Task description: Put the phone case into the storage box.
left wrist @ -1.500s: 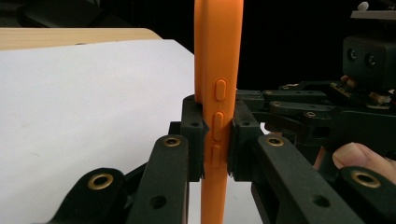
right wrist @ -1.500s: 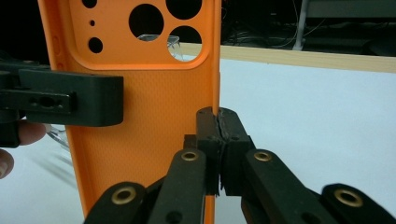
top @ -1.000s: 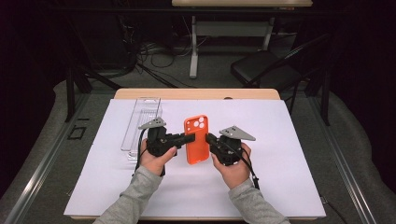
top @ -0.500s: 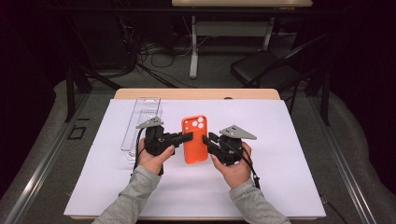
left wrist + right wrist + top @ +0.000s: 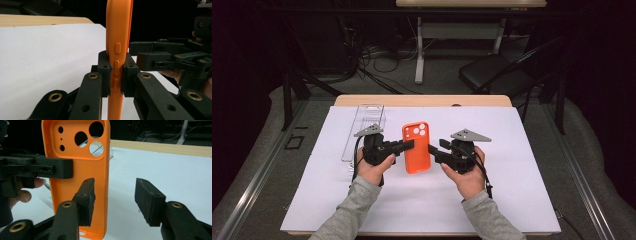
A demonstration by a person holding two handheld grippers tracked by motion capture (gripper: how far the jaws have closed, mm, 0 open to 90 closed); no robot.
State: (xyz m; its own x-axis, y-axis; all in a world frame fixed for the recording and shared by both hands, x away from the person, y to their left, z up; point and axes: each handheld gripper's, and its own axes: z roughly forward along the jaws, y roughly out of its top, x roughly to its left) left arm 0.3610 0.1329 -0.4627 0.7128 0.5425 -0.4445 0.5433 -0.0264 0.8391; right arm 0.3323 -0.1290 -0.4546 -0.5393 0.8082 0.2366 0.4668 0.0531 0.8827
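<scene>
An orange phone case (image 5: pixel 416 147) is held up off the white sheet, with its camera holes at the far end. My left gripper (image 5: pixel 404 146) is shut on its left edge. In the left gripper view both pads clamp the case's button side (image 5: pixel 119 25), and the gripper (image 5: pixel 116 75) sits astride it. My right gripper (image 5: pixel 435 150) is just right of the case, and its jaws have just been opening. In the right gripper view the case (image 5: pixel 82 170) stands behind the left pad (image 5: pixel 86 200), and the gripper (image 5: pixel 117 201) is open with nothing pressed between its pads.
A clear plastic tray (image 5: pixel 364 130) lies on the white sheet (image 5: pixel 522 150) left of the case, close behind the left hand. The wooden table edge (image 5: pixel 422 100) runs along the back. A dark chair (image 5: pixel 497 75) and cables are on the floor beyond.
The right gripper's jaws have spread and come off the case's right edge. The case stays upright in the left gripper. Both hands have kept their places.
</scene>
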